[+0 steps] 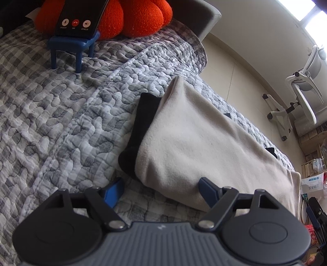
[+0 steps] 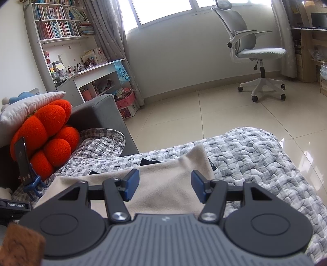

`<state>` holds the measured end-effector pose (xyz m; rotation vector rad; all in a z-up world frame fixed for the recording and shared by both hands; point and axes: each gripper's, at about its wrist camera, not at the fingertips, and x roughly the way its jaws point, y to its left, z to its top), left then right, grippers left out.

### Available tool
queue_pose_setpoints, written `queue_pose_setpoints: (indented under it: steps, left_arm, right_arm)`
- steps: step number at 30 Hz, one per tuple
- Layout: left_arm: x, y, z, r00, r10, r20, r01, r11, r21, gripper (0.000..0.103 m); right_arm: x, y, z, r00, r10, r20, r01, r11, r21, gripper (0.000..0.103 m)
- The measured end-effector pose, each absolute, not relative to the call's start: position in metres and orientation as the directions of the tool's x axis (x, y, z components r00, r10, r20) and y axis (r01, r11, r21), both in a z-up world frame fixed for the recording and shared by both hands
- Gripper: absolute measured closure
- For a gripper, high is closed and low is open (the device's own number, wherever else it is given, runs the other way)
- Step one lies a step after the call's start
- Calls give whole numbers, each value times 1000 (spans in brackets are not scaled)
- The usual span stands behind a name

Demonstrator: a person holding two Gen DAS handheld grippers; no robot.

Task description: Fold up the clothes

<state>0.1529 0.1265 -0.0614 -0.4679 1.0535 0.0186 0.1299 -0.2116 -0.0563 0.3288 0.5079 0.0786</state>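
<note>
In the left wrist view the left gripper (image 1: 161, 192) is nearest, low over the quilt (image 1: 61, 122), with its jaws wide apart and nothing between them. Its left blue pad is above the bare quilt, and its right pad is at the near edge of the cloth (image 1: 194, 143); I cannot tell if it touches. The cloth is a beige, soft, fleece-like piece that lies folded on the quilt as a long shape, running away from the gripper toward the edge of the bed. Its surface is mostly smooth, with a rounded fold at the near end. A black layer (image 1: 141, 124) shows from under its left side, and small black corners show along its right side.

In the right wrist view the right gripper (image 2: 165, 187) hangs over the same cloth (image 2: 163, 194), jaws also apart and holding nothing. Here the far corner of the cloth stands up in a small peak.

Farther on the quilt stands a blue stand (image 1: 71, 45) with a phone (image 1: 81, 16), and behind it an orange cushion (image 1: 139, 16). Beyond the bed are the tiled floor (image 2: 184, 114), a chair (image 2: 255, 51) and shelves (image 2: 59, 26) by the window.
</note>
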Motion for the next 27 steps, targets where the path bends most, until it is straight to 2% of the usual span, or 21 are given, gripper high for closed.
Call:
queue_pose_setpoints:
  steps: [6, 13, 23, 25, 27]
  left_arm:
    - [151, 126, -64, 546, -177, -818, -247, 900, -360, 25]
    - [144, 117, -65, 607, -107, -787, -283, 896, -341, 33]
    - [134, 101, -57, 675, 4, -738, -339, 890, -306, 65]
    - [131, 97, -54, 688, 22, -725, -342, 892, -297, 67]
    - [128, 93, -51, 701, 41, -712, -345, 893, -288, 70]
  right_arm:
    - [130, -210, -57, 871, 168, -462, -3, 941, 337, 43]
    - [131, -195, -58, 857, 222, -465, -55, 937, 345, 43]
    - [137, -160, -62, 827, 316, -465, -145, 919, 368, 43]
    - [139, -155, -63, 820, 325, -471, -152, 917, 368, 43]
    - [141, -154, -65, 810, 339, -479, -157, 912, 380, 55]
